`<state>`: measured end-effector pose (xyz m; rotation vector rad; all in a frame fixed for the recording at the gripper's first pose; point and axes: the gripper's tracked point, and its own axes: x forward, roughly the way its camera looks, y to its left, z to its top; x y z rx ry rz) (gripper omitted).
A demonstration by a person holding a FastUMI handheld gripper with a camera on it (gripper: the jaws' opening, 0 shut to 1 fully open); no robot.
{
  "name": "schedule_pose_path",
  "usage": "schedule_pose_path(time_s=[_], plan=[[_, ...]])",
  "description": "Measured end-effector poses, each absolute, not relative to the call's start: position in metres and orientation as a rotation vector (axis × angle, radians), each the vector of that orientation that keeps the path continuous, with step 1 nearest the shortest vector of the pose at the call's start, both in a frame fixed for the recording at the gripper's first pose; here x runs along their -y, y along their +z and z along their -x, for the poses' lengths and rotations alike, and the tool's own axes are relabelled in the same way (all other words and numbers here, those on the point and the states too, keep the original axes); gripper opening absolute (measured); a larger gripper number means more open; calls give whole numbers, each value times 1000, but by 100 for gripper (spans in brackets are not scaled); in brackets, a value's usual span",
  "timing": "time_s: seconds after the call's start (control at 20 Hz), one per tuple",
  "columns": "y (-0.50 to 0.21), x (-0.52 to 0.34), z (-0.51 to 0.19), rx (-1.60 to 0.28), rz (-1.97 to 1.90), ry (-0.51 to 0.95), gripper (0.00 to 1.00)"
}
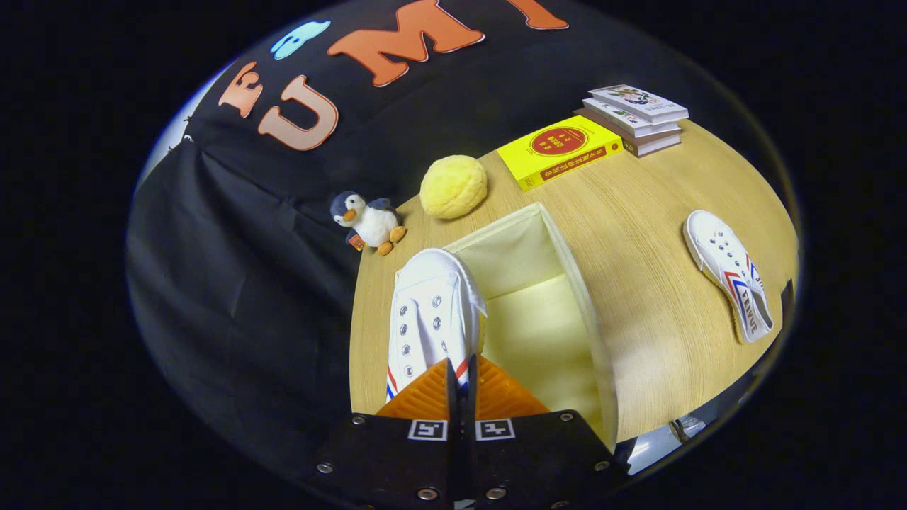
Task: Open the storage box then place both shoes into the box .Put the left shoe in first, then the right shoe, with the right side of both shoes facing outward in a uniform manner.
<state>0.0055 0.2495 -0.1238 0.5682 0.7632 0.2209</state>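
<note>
Gripper view:
Tool (pixel 460 372): fingers pressed together, pinching the held shoe (pixel 429 315) at its heel.
Held shoe: over the near-left rim of the open storage box (pixel 567 241).
Other shoe (pixel 730 273): on the desk (pixel 638 212), right of the box, apart.

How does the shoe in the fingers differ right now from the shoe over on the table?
The held shoe is pinched at its rear by the gripper, toe pointing away, at the open storage box's near wall; the other shoe lies free on the table, apart from the box. The held shoe shows its laceless eyelets from above; the other shows its striped side. Both are white with red and blue stripes.
</note>
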Motion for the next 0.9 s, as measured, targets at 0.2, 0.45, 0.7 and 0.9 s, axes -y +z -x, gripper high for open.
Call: schedule_pose_path(time_s=[0.2, 0.45, 0.7, 0.9], plan=[[-135, -254, -10, -777, -552, 191, 0], [-156, -270, -26, -775, -586, 146, 0], [-167, -285, -19, -811, -492, 182, 13], [-126, -266, -15, -703, -475, 237, 77]])
